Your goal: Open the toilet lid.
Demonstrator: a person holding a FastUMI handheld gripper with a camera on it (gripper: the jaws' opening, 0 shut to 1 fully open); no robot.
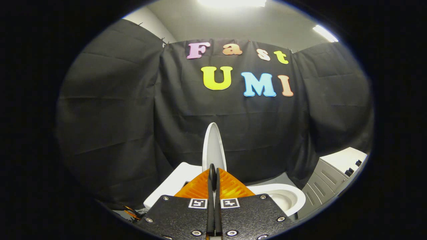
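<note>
- Just beyond your gripper (213, 170), the toilet lid (213, 146) stands upright, edge-on to you.
- Your 2 fingers are pressed together, holding nothing.
- Right of them, the toilet bowl (287, 196) lies uncovered.

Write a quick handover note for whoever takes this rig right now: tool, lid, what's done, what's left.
Tool: fingers shut together, nothing between them.
Lid: raised upright, seen edge-on just beyond the fingertips, above the tank.
Bowl: open, beside the tool toward the cabinet.
Done: lid looks fully open.
Left: probably just back the tool away; whether the fingertips touch the lid's edge can't be told.
</note>
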